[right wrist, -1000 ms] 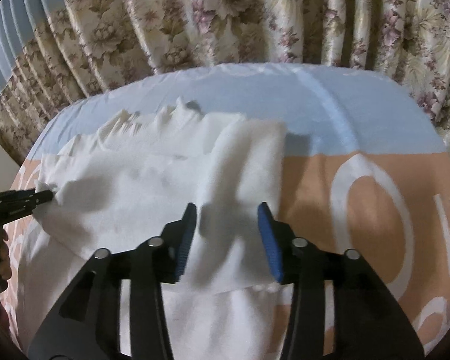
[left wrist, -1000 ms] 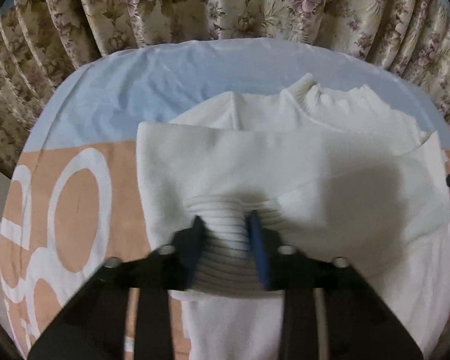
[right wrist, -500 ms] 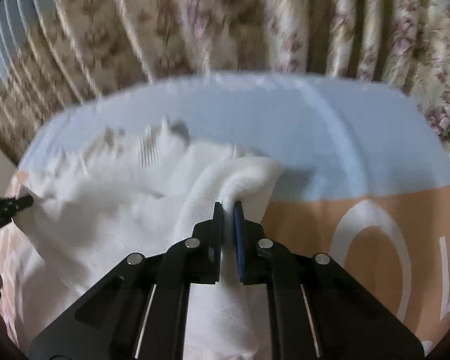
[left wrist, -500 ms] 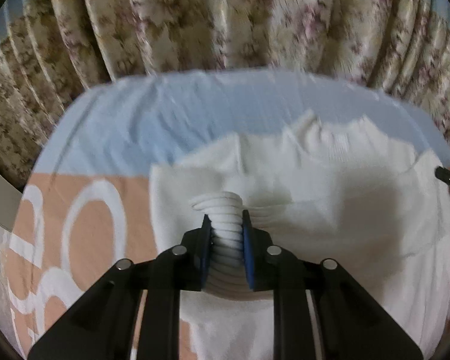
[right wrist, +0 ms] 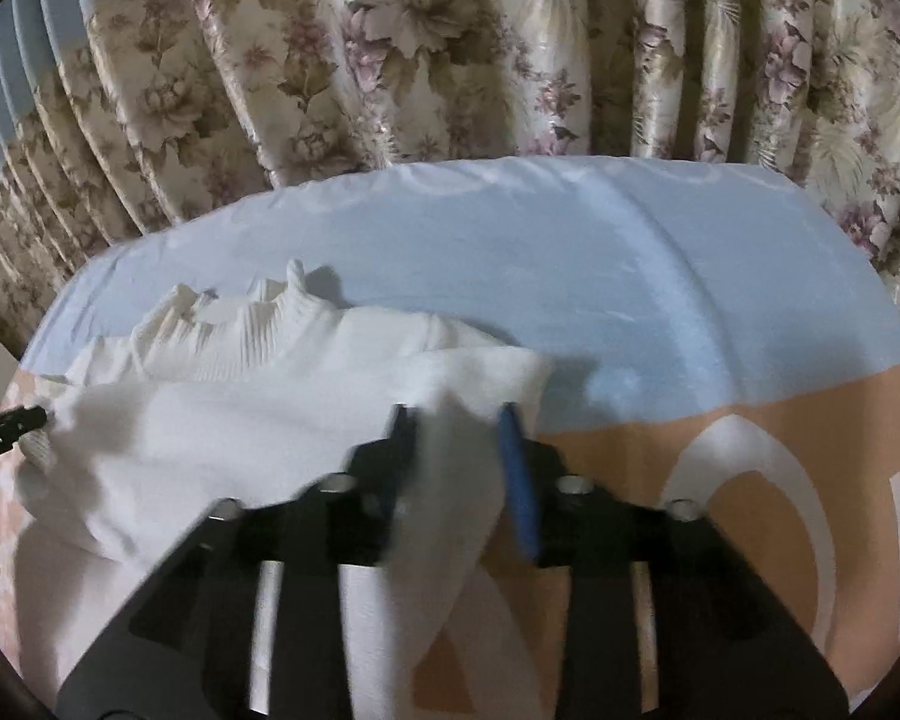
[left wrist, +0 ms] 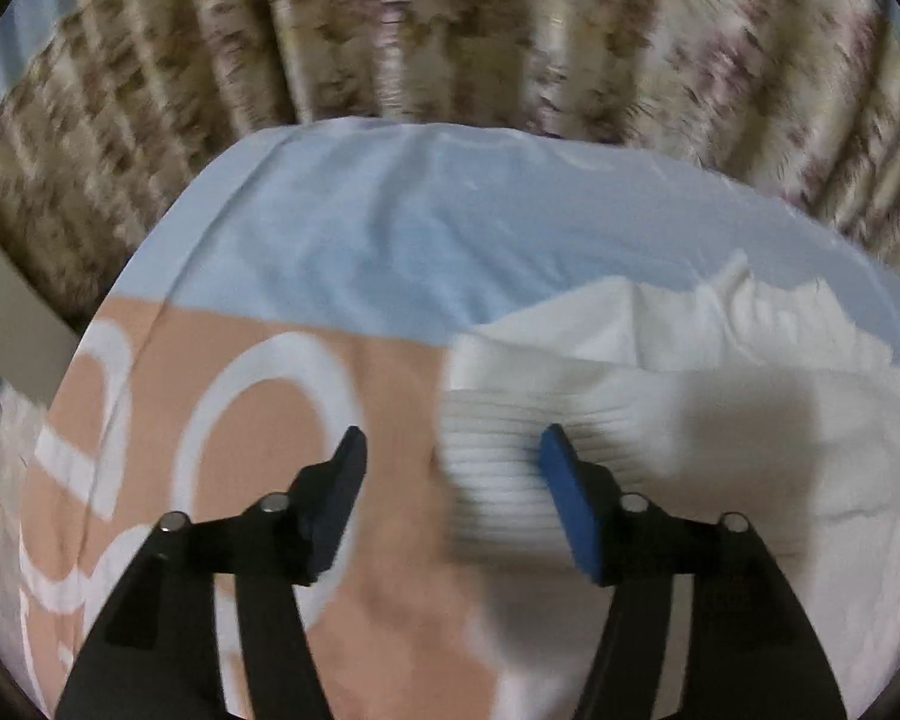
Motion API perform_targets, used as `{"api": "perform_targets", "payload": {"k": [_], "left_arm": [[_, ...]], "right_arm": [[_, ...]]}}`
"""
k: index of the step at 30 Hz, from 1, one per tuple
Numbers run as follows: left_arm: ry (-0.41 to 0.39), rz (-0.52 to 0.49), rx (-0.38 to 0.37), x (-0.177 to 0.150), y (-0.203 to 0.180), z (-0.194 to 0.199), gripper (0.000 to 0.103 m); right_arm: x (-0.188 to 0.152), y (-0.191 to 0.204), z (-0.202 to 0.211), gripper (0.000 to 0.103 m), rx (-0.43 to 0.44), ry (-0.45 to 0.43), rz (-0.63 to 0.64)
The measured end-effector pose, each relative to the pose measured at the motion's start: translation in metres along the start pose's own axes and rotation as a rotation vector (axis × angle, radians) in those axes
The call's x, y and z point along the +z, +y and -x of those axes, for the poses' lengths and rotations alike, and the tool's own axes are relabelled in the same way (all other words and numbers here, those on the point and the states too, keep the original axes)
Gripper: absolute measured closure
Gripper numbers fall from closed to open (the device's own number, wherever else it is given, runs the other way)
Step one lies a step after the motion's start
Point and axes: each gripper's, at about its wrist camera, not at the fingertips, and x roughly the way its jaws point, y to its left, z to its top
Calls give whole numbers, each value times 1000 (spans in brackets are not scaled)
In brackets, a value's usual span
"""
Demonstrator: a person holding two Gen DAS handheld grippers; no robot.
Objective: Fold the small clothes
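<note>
A small white knit sweater (left wrist: pixel 720 420) lies on the bed, sleeves folded across its body, collar at the far end. My left gripper (left wrist: pixel 450 468) is open and empty, left of the sweater; its ribbed cuff (left wrist: pixel 498 480) lies against my right blue pad. In the right wrist view the sweater (right wrist: pixel 240 420) fills the left half. My right gripper (right wrist: pixel 456 438) is open over the sweater's right edge, with a fold of white fabric lying loose between its fingers. The left gripper's tip (right wrist: pixel 12 423) shows at the far left edge.
The bed cover is light blue (right wrist: pixel 630 276) at the far end and orange with white ring and letter shapes (left wrist: pixel 258 432) nearer me. Floral curtains (right wrist: pixel 450 60) hang close behind the bed.
Both grippers had shut on the sweater half a second ago and are open now. The left gripper let go of the ribbed cuff and shifted left; the right let go of the folded edge.
</note>
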Motion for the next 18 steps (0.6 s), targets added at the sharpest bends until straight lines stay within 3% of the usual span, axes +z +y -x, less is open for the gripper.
{"api": "perform_targets", "payload": {"k": [4,11,16,18], "left_arm": [[-20,16,56,-3,14,25,40],[-43,-117,-53,0,-53,26,30],[24,-199,-49,-7,-88,-10,30],[45,-196,-39,-13,-85,-15,30]], "right_arm": [[1,-9,35,55,-11,-51,-10],[-24,41,53,51,41,-7,76],[-55,70,36,54,13,45,230],[-61,58,33,65,-10,73,220]]}}
